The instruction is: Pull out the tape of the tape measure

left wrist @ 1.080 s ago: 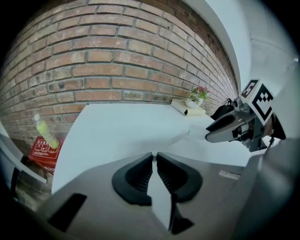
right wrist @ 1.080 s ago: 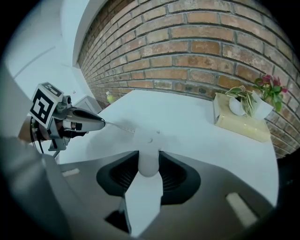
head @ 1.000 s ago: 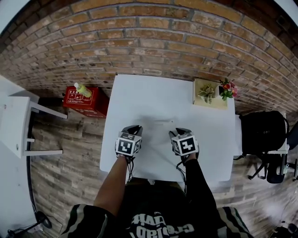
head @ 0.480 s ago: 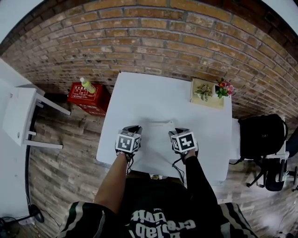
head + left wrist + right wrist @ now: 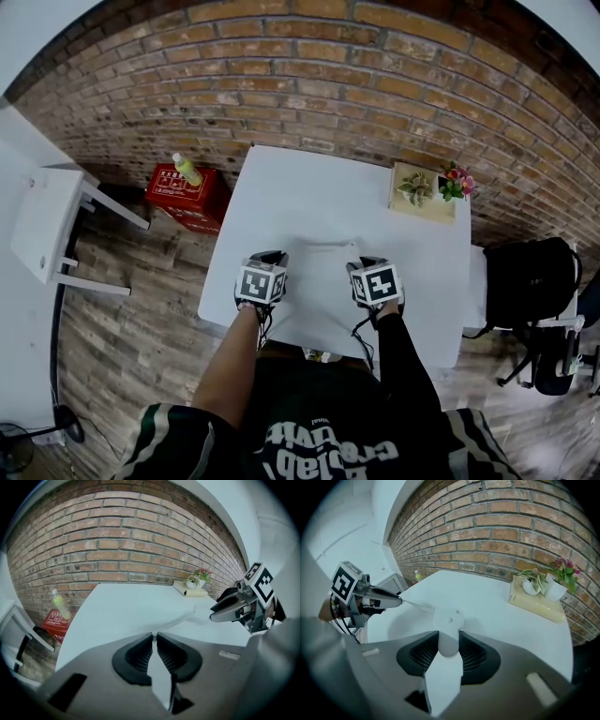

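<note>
Near the counter's (image 5: 309, 187) near edge, my right gripper (image 5: 449, 640) is clamped on the white tape measure case (image 5: 448, 619). The tape (image 5: 418, 605) runs sideways from it to my left gripper (image 5: 153, 637), which is pinched together on its end, so the pull lies along that line, hands apart. White on white, the tape barely shows from the head view, and I can't make out its tip between the left pads.

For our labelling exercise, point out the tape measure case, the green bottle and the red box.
tape measure case (image 5: 449, 619), right gripper view, its round face.
green bottle (image 5: 188, 170), head view, its body.
red box (image 5: 194, 203), head view, its top.
</note>
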Demonstrator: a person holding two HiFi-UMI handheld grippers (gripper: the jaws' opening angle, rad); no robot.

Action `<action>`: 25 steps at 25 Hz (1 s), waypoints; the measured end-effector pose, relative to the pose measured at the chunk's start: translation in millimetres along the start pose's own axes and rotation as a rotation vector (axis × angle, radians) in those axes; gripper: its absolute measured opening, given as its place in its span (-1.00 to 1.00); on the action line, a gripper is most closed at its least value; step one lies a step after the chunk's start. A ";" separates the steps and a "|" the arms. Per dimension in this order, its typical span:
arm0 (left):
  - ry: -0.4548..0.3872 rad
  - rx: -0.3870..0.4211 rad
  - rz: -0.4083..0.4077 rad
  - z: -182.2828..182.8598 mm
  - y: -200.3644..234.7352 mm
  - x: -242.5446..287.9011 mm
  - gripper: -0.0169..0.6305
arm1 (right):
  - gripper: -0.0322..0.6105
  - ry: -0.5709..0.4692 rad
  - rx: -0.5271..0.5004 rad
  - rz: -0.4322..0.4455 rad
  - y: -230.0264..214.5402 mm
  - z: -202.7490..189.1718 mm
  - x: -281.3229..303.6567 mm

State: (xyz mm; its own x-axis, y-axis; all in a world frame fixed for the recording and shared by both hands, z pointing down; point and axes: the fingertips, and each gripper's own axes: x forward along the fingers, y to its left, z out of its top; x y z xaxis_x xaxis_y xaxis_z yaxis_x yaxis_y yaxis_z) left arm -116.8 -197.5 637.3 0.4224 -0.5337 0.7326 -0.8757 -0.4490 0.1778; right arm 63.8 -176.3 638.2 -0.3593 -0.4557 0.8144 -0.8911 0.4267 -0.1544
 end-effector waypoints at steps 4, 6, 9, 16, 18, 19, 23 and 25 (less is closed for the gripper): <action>-0.014 -0.009 0.005 3.7 4.2 -6.0 -0.83 | -0.44 -0.008 0.015 0.002 -3.3 -0.6 -4.0; -0.016 -0.005 0.007 4.7 4.9 -6.6 -0.83 | -0.44 -0.011 0.013 0.004 -2.5 -0.5 -3.9; -0.018 -0.002 0.009 5.6 6.1 -6.4 -0.83 | -0.44 -0.016 0.012 0.006 -3.5 0.0 -3.9; -0.024 -0.011 0.011 8.5 12.4 -8.8 -0.83 | -0.44 -0.019 0.011 0.004 -5.6 0.0 -4.3; -0.025 -0.013 0.015 8.9 14.5 -8.8 -0.83 | -0.44 -0.020 0.009 0.003 -5.4 0.1 -4.1; -0.026 -0.017 0.021 9.0 16.5 -9.3 -0.83 | -0.44 -0.020 0.010 -0.001 -6.6 0.1 -4.3; -0.036 -0.049 0.045 8.2 29.3 -14.5 -0.83 | -0.44 -0.022 0.033 -0.020 -17.5 -2.4 -7.1; -0.040 -0.051 0.047 9.0 31.3 -16.0 -0.83 | -0.44 -0.025 0.038 -0.018 -17.4 -2.4 -6.8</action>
State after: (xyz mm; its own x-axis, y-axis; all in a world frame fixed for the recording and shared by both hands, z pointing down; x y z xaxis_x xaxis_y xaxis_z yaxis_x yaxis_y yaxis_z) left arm -148.9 -209.5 625.2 0.3884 -0.5825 0.7141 -0.9052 -0.3862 0.1773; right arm 82.4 -178.7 636.6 -0.3500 -0.4827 0.8028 -0.9070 0.3890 -0.1615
